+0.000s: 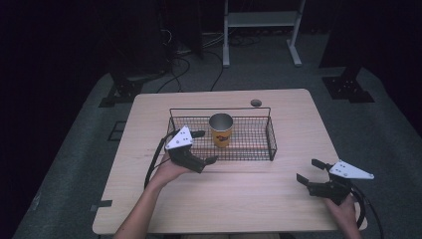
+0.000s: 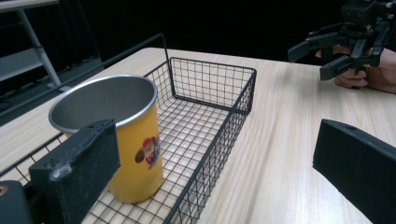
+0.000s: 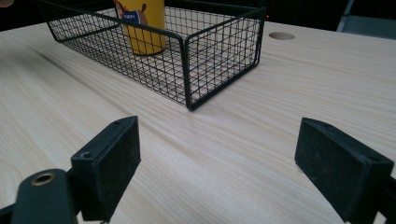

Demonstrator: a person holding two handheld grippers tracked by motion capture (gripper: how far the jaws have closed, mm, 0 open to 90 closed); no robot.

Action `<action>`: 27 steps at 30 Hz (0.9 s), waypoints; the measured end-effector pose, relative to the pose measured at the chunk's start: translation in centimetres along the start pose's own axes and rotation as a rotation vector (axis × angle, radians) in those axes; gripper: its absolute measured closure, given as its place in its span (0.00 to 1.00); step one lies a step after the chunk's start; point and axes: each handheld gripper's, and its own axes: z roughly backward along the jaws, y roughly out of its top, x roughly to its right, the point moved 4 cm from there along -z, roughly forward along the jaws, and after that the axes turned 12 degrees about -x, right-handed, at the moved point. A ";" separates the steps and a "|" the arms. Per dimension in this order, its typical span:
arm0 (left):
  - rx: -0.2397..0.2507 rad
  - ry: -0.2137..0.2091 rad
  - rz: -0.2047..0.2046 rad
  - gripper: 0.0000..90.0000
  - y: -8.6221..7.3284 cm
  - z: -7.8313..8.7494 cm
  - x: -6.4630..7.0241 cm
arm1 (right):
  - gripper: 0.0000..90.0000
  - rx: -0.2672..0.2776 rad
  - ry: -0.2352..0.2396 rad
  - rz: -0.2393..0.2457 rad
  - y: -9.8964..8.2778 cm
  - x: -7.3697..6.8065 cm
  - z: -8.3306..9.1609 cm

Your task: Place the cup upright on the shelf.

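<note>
The desk (image 1: pixel 234 199) carries a black wire basket (image 1: pixel 271 142) set toward its far edge, roughly midway between the left and right edges, and a yellow cup (image 1: pixel 220 130) is seen standing upright inside the basket, left of its middle and apart from the wire walls. The cup is judged to be light, thin-walled metal with a smooth printed sleeve, stiff enough not to crush but likely slippery, and easily tipped because it looks empty; a hold across the upper body just under the rolled rim, or one finger inside and one outside the rim, is judged safest, since the basket walls hinder a low grasp. The left gripper (image 1: pixel 201 147) is held at the near left wall of the basket with its fingers (image 2: pixel 77 172) spread wide; the cup lies just beyond one finger, near but not touched, and not yet between the two. The right gripper (image 1: pixel 312 172) is held near the near right corner of the desk, its fingers (image 3: pixel 109 161) spread and empty, well apart from the cup.
</note>
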 end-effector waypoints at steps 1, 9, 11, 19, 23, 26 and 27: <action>0.001 0.000 0.000 0.00 -0.1 0.0 0.1 | 0.15 0.000 0.000 0.001 0.0 0.0 0.0; 0.027 0.011 0.012 0.00 -0.5 0.6 0.4 | 0.15 0.000 -0.001 0.000 0.0 0.0 0.0; 0.027 0.010 0.014 0.00 -0.6 0.7 0.5 | 0.15 -0.001 -0.001 -0.001 0.0 0.0 0.0; 0.028 0.013 0.023 0.00 -1.4 1.0 1.2 | 0.15 -0.001 -0.001 0.001 0.0 0.0 0.0; 0.024 0.013 0.032 0.00 -1.9 1.0 1.5 | 0.15 -0.001 -0.001 0.002 0.0 0.0 0.0; 0.025 0.012 0.036 0.00 -2.3 1.1 1.8 | 0.15 -0.001 -0.002 0.001 0.0 0.0 0.0; 0.026 0.010 0.038 0.00 -2.4 1.2 1.9 | 0.15 -0.001 -0.001 0.000 0.0 0.0 0.0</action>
